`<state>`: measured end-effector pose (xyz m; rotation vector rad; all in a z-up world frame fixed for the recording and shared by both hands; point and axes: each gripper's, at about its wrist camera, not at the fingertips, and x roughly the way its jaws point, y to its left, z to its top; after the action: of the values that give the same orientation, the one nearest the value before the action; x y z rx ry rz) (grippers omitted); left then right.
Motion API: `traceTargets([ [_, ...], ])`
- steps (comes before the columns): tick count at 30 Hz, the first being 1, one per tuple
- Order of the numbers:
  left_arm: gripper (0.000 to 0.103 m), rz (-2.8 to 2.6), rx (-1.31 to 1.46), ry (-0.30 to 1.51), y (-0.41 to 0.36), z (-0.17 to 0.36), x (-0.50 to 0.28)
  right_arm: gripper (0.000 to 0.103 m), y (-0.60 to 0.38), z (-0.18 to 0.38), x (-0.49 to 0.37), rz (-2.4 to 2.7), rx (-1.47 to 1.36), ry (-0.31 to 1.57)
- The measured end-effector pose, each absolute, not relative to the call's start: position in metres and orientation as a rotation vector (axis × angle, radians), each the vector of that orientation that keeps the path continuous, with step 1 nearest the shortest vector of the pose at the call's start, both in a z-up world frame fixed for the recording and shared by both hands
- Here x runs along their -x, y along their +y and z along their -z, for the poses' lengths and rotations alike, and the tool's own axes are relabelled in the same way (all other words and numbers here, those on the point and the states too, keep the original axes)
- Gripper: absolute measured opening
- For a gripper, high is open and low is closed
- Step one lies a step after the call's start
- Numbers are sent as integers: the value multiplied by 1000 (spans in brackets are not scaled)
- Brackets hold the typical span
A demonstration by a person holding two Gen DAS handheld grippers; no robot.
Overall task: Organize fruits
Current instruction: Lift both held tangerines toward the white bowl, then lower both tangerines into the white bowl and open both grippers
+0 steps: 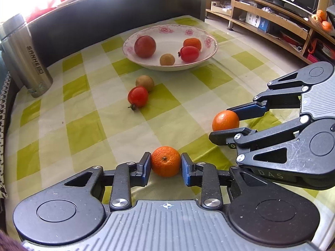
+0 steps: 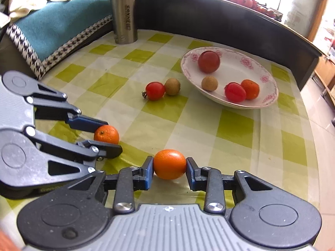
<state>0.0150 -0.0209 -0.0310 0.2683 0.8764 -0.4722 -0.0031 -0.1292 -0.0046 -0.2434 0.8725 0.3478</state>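
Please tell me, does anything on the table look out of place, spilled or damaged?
Nothing is spilled or damaged. Only two fruits lie loose on the checked cloth, touching each other, outside the bowl: a small tomato and a brown round fruit. Each gripper's jaws hold an orange.

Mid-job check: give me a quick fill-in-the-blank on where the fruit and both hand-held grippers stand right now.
1. Each hand-held gripper, left and right, is shut on one ____.
2. The floral bowl holds ____ fruits.
3. Loose on the checked cloth, a cherry tomato touches a brown ____.
4. The steel flask stands ____.

Missing: orange; four; longan; upright
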Motion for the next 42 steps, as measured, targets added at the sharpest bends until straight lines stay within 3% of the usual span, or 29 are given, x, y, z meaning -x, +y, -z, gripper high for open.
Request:
traceTargets([
  [20,36,500,-246,723,-29,-21,-32,37,-138,-54,1,-198,180,759],
  [28,36,480,-213,687,-41,-43,-70,37,-154,-77,-41,-172,131,718],
  [42,36,479,-240,699,-78,-38,-140,37,-190,-64,-125,-131,84,735],
])
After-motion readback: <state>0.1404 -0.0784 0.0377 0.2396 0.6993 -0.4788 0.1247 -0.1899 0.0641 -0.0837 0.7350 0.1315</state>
